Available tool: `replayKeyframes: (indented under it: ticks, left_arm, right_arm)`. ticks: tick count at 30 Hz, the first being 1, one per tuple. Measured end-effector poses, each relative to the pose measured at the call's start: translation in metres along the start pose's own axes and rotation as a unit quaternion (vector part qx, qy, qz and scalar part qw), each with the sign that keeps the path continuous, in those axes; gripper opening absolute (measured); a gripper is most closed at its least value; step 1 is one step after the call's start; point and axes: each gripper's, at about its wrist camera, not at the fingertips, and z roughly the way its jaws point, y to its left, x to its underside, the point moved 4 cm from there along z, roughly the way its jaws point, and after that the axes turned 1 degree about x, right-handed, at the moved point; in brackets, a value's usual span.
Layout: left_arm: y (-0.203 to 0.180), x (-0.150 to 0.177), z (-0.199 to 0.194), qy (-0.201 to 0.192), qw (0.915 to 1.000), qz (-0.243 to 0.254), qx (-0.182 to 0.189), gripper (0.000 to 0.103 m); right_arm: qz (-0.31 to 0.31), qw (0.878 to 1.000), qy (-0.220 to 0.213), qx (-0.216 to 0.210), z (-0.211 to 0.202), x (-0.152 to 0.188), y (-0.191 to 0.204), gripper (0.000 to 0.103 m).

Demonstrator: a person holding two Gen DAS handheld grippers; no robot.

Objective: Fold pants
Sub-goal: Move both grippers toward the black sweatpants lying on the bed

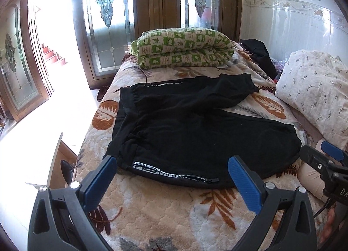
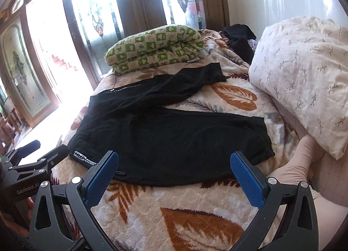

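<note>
Black pants (image 1: 195, 133) lie spread on the leaf-patterned bed cover (image 1: 152, 207), waistband to the left, the two legs splayed to the right; a white logo strip (image 1: 165, 173) runs along the near edge. They also show in the right wrist view (image 2: 174, 140). My left gripper (image 1: 174, 165) is open and empty, just short of the pants' near edge. My right gripper (image 2: 175, 161) is open and empty, its blue fingertips (image 2: 241, 164) over the near edge of the near leg. The right gripper shows at the right edge of the left wrist view (image 1: 332, 153).
A folded green-checked quilt (image 1: 184, 48) lies at the far end of the bed. A white floral pillow (image 1: 315, 92) sits on the right, a dark garment (image 1: 261, 55) behind it. The bed's left edge drops to the floor beside glass doors (image 1: 104, 22).
</note>
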Motion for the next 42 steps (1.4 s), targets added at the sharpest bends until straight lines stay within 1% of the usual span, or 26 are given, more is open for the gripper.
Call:
replayKeyframes:
  ticks: [5, 10, 16, 21, 23, 28, 33, 42]
  left_arm:
    - [0.002, 0.001, -0.001, -0.002, 1.0000, -0.001, 0.000, 0.103]
    - [0.006, 0.001, 0.000, 0.000, 1.0000, -0.004, -0.002, 0.103]
    - [0.016, -0.002, 0.005, 0.004, 0.9999, -0.010, -0.006, 0.103]
    - [0.017, -0.005, 0.013, 0.007, 0.9999, -0.009, -0.007, 0.103]
    - [0.016, -0.006, 0.018, 0.009, 0.9999, -0.008, -0.006, 0.103]
    - [0.015, -0.010, 0.027, 0.011, 0.9999, -0.006, -0.003, 0.103]
    - [0.018, -0.015, 0.035, 0.013, 0.9999, 0.005, -0.008, 0.103]
    - [0.034, -0.030, 0.055, 0.015, 0.9997, 0.007, -0.021, 0.103]
  right_arm:
    - [0.002, 1.000, -0.002, 0.004, -0.001, 0.000, -0.002, 0.103]
    - [0.001, 1.000, 0.002, -0.003, 0.000, -0.001, -0.001, 0.103]
    - [-0.008, 1.000, 0.007, -0.003, 0.003, 0.002, 0.001, 0.103]
    - [-0.015, 1.000, 0.016, 0.001, 0.010, 0.001, 0.004, 0.103]
    - [-0.019, 1.000, 0.020, 0.002, 0.015, -0.003, 0.006, 0.103]
    - [-0.055, 0.998, 0.018, 0.001, 0.031, -0.022, 0.020, 0.103]
    - [-0.084, 0.996, 0.025, -0.016, 0.055, -0.044, 0.036, 0.103]
    - [-0.091, 0.995, 0.030, -0.032, 0.082, -0.070, 0.045, 0.103]
